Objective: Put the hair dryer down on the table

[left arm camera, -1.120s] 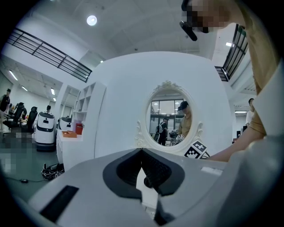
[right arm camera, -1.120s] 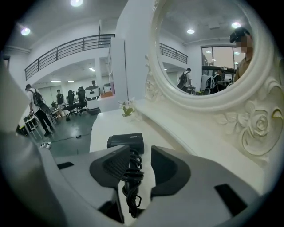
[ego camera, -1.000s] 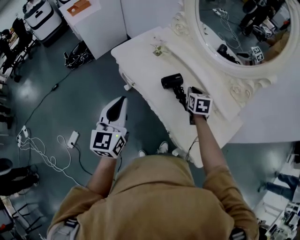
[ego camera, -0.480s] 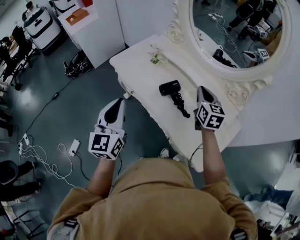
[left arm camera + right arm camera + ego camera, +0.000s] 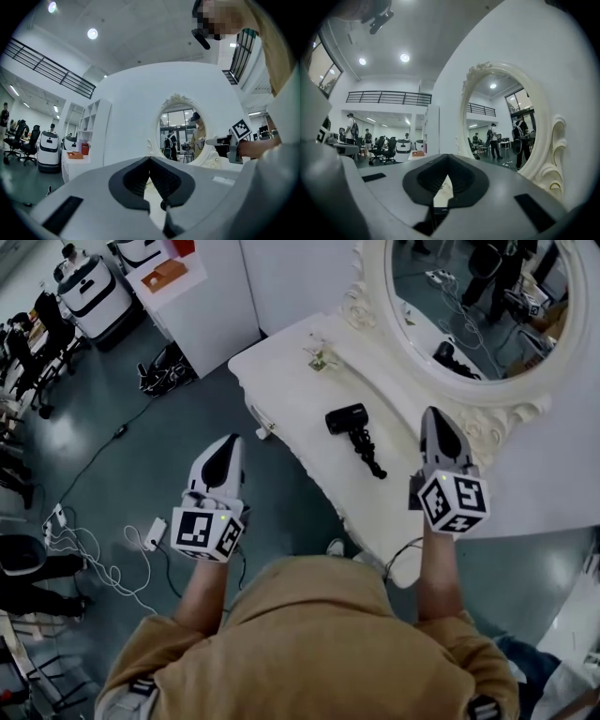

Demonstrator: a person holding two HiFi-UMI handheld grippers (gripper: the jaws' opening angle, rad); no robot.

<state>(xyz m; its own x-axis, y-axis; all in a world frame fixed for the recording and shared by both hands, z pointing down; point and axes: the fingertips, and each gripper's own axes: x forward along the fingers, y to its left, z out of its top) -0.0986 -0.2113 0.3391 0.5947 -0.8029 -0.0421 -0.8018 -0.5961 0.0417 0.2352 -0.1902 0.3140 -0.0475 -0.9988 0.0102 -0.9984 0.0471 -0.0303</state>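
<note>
Hair dryer (image 5: 349, 419) on table (image 5: 281, 371), inside edge; left gripper (image 5: 229, 448), right gripper (image 5: 438, 422) closed, empty

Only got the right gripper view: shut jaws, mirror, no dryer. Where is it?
Observer: The dryer lies flat on the table.
Operator: Anything touching it?
Observer: No. The right gripper is beside it with a clear gap between them.
</note>
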